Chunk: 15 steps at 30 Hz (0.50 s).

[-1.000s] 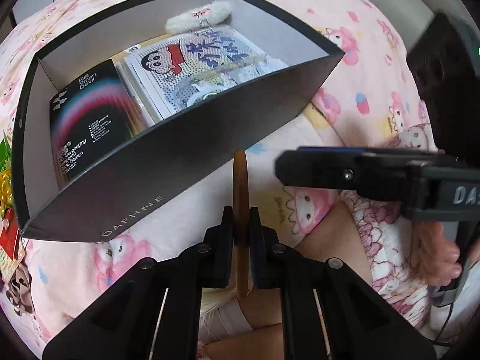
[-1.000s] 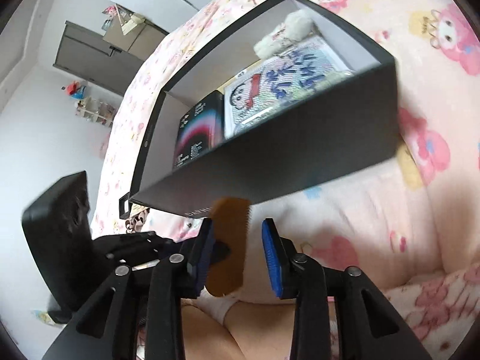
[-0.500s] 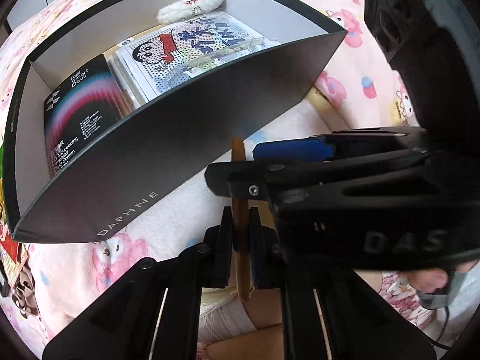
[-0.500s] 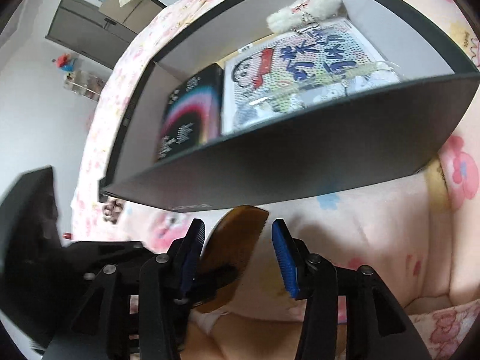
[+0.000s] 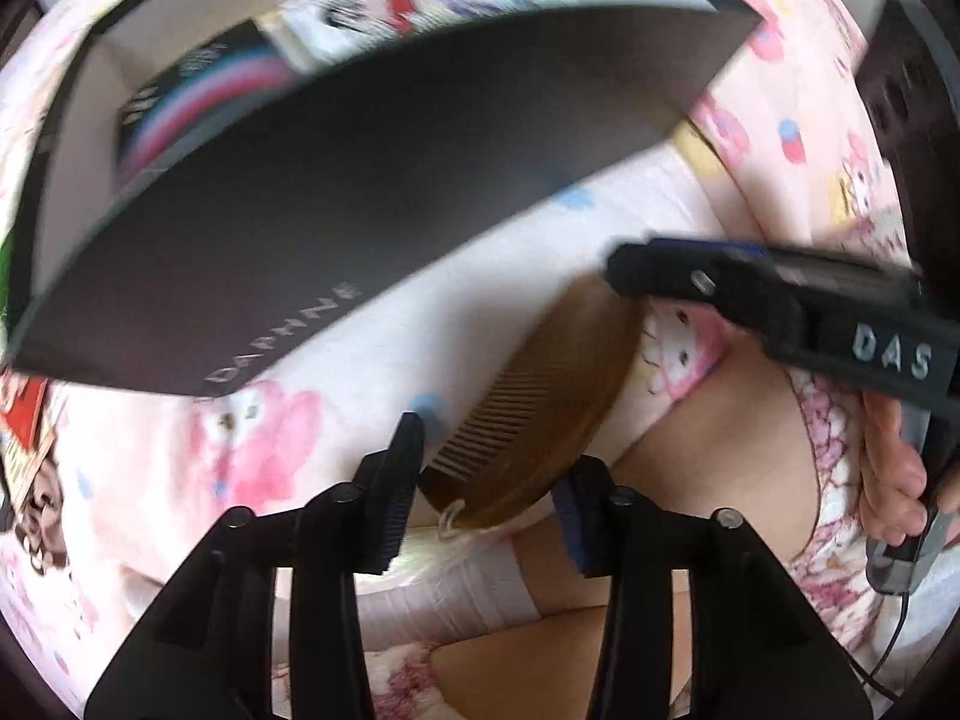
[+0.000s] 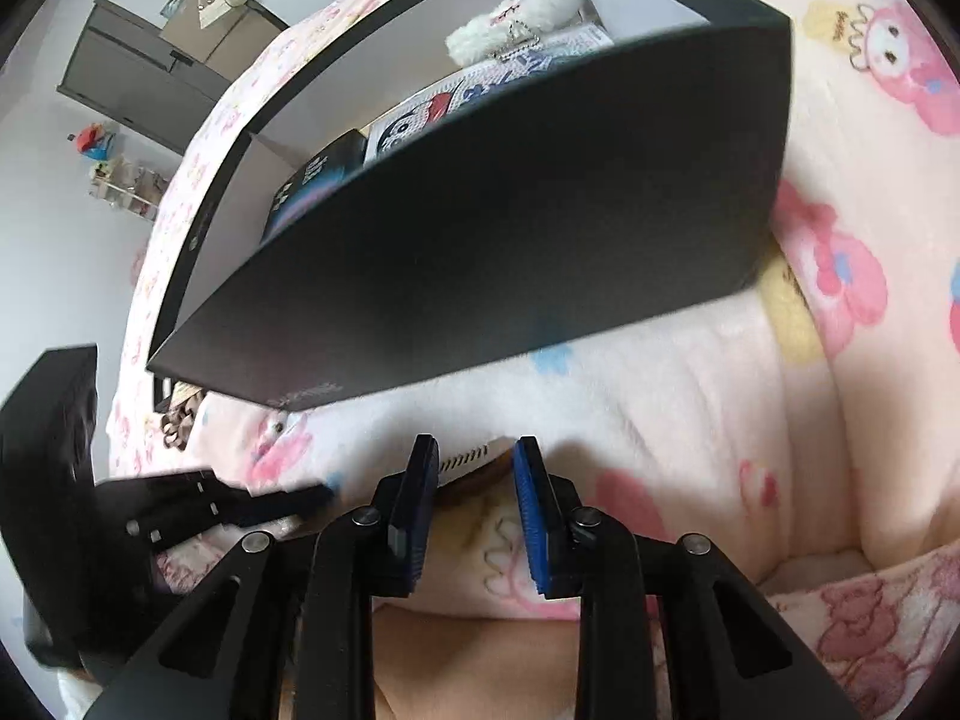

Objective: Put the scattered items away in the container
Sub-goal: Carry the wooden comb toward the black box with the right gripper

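Comb (image 5: 543, 396), the wooden one, lies between the spread fingers of my left tool (image 5: 486, 480), which look parted and not touching it. Its far end sits under my right tool (image 5: 720, 288), whose fingers stand apart in the right wrist view with the toothed edge of the comb showing between them; whether either pad bears on the wood I cannot tell. I judge it light, stiff and smooth, so likely to slip or twist if pinched near one end. The fine teeth look like the fragile part, so I would take hold across the solid curved spine near its middle, flat faces against the pads. It hangs just above the pink cartoon blanket (image 5: 336, 372), near the black Daphne box (image 5: 336, 180), which already holds a cartoon-print pack (image 6: 414, 120), a dark carton (image 6: 312, 174) and a white fluffy charm (image 6: 516, 12).
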Motion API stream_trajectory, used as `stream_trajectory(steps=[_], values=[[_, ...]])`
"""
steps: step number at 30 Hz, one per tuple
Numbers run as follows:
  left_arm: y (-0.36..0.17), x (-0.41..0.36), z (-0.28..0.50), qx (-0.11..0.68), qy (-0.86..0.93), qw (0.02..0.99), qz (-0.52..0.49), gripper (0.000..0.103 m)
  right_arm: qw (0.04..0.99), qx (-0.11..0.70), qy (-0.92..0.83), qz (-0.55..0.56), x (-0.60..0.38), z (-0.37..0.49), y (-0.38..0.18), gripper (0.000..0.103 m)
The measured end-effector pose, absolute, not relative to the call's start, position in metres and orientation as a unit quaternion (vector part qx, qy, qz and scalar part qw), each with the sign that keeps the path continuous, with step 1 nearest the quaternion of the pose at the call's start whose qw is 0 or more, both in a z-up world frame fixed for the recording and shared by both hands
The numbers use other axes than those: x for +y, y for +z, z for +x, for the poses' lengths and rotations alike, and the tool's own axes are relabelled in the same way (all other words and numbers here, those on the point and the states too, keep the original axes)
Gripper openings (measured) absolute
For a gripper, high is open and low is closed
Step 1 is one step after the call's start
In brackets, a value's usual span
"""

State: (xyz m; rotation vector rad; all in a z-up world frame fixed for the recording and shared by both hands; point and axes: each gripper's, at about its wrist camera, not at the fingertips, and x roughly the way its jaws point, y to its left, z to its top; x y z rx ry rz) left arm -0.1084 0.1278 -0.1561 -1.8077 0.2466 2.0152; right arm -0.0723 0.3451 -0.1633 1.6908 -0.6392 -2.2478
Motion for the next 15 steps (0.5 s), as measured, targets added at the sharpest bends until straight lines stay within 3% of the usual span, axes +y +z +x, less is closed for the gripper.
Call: stream_trajectory(steps=[5, 15], values=[[-0.144, 0.094, -0.115, 0.017, 0.752, 0.155, -0.640, 0.046, 0.144, -0.185, -0.768, 0.596, 0.335, -0.067, -0.165, 0.023], [-0.164, 0.064, -0.128, -0.119, 0.734, 0.093, -0.662, 0.046, 0.096, -0.246, -0.780, 0.567, 0.351, -0.093, -0.159, 0.031]])
